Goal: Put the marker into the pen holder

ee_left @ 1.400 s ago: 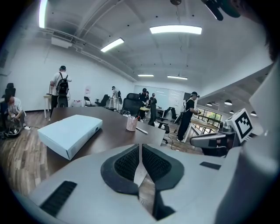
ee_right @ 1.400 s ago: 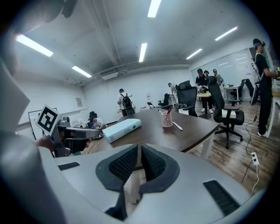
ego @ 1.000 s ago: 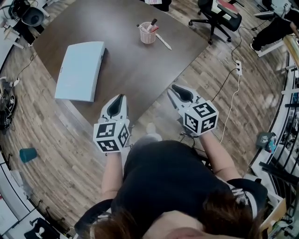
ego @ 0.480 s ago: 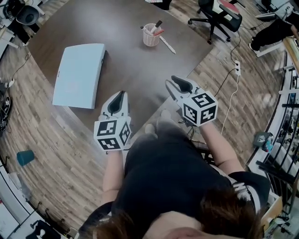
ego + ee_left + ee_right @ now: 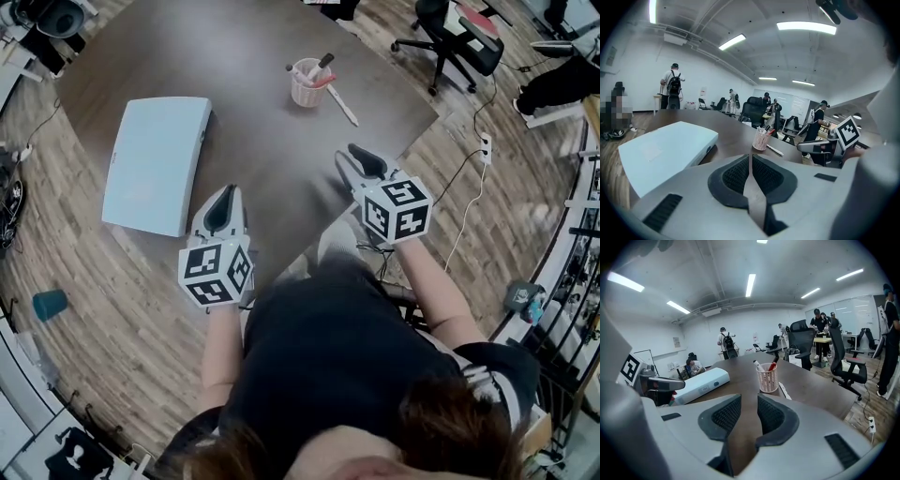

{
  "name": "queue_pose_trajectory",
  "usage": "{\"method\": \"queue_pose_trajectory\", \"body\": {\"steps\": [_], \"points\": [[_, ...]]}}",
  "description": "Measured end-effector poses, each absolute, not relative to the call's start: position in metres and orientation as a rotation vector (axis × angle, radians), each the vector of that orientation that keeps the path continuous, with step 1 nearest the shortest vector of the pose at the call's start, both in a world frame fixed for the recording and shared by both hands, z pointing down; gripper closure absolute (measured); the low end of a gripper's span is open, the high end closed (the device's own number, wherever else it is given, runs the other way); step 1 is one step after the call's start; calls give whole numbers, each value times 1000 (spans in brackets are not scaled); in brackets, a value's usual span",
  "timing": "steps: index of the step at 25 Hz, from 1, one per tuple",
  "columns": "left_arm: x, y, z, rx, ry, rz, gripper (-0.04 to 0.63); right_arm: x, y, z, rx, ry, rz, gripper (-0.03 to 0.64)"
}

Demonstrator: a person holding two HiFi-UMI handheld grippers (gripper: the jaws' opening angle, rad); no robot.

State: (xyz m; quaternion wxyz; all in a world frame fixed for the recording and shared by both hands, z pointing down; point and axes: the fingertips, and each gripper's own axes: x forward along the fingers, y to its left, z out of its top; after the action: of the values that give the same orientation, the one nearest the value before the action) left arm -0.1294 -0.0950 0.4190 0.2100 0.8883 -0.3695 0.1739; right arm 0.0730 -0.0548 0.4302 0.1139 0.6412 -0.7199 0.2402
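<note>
— marker (image 5: 339, 101): it lies flat on the dark table (image 5: 234, 47), just beside the pen holder (image 5: 306, 84), on the holder's right side. whether the two touch, i cannot tell.
— so it is not picked up yet?
— no. i judge this is the approach step. the right gripper (image 5: 354, 156) is near the close edge of the table, well apart from the marker. its jaws have just been opening and now stand spread, with nothing between them. the left gripper (image 5: 226, 194) has its jaws pressed together and is empty too.
— what does the next move ask for?
— i think the right one must reach further across, come low over the marker and close across its thin body. the holder already has some pens inside, so the free room there is small.
— and the place around?
— the table is brown, with a rounded edge, mostly bare. a pale blue flat case (image 5: 155, 159) lies at the left. the floor (image 5: 112, 356) is of wood planks, with a teal cup (image 5: 49, 303) on it. an office chair (image 5: 459, 42) stands behind the table, and people stand far at the back.
</note>
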Motion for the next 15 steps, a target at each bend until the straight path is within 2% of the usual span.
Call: {"method": "queue_pose_trajectory", "body": {"steps": [15], "points": [[-33,-147,432,2408,-1118,509,554,168,-113,490,1744,-2036,807,503]]}}
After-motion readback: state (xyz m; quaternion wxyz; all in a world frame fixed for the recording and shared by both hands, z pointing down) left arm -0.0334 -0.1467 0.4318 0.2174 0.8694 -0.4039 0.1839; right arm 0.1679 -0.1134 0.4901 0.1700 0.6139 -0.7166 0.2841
